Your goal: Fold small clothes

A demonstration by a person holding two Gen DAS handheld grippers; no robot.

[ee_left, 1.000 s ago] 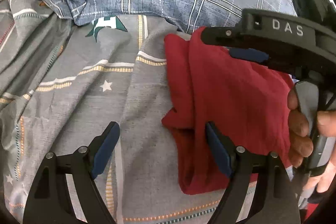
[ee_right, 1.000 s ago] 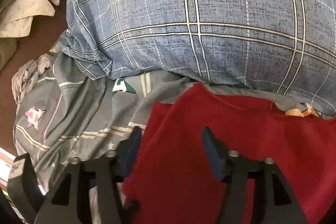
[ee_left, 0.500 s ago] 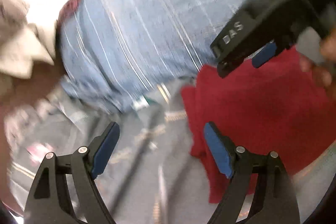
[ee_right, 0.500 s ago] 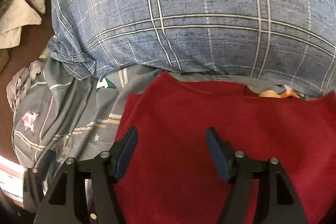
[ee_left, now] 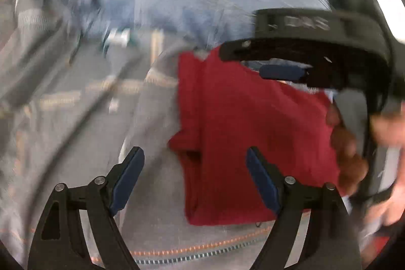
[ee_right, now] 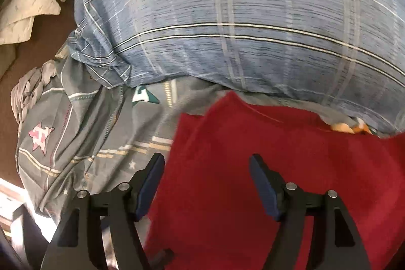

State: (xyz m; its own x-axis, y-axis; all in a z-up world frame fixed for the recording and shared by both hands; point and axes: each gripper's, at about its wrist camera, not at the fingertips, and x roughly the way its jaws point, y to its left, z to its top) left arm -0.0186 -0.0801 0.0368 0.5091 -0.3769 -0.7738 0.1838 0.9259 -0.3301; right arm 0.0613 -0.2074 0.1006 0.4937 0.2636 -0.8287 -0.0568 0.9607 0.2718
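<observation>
A red garment (ee_left: 253,133) lies folded on the grey patterned bedsheet (ee_left: 83,118). It also fills the lower half of the right wrist view (ee_right: 253,168). My left gripper (ee_left: 195,166) is open and empty, hovering over the garment's left edge. My right gripper (ee_right: 206,184) is open and empty above the red cloth. It shows in the left wrist view (ee_left: 278,62) at the garment's far right side, with the person's hand (ee_left: 349,151) on its handle. The left wrist view is motion blurred.
A large blue plaid pillow (ee_right: 240,24) lies just behind the garment. The bedsheet (ee_right: 83,133) is rumpled at the left, near the bed's edge. A cream cloth (ee_right: 30,4) lies on the brown floor at the far left.
The left gripper swung up and away, then came back over the garment's left edge. The right gripper shifted slightly over the red cloth. Both stayed open.
</observation>
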